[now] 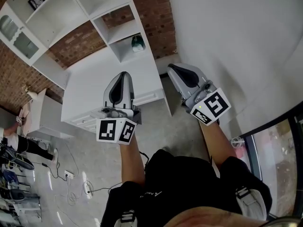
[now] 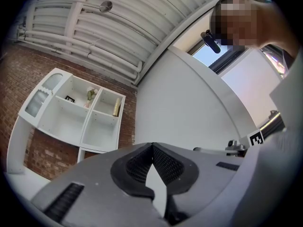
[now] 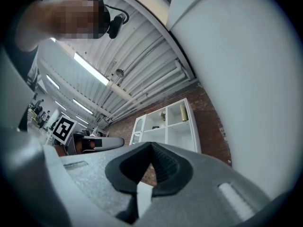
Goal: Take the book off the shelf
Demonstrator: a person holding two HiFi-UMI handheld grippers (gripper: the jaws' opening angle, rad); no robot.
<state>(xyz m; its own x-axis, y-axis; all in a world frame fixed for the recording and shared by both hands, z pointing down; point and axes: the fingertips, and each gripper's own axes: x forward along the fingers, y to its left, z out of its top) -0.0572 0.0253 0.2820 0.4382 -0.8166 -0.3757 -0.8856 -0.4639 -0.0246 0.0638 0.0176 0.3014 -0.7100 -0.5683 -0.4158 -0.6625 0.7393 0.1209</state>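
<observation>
A red brick wall (image 1: 154, 18) is standing behind a white drawer unit (image 1: 94, 86). A white power strip (image 1: 69, 175) is lying on the grey floor (image 1: 156, 131). A long ceiling lamp (image 3: 90, 69) is shining.

We look steeply down from the head. Each gripper view tilts upward along its own jaws. All three share the far white shelf (image 1: 85, 4).

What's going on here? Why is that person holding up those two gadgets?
A person is standing back from a white shelf unit on a brick wall. The left hand-held gripper and the right hand-held gripper are both shut and empty, pointed toward the shelves but touching nothing. No book can be made out from here.
</observation>
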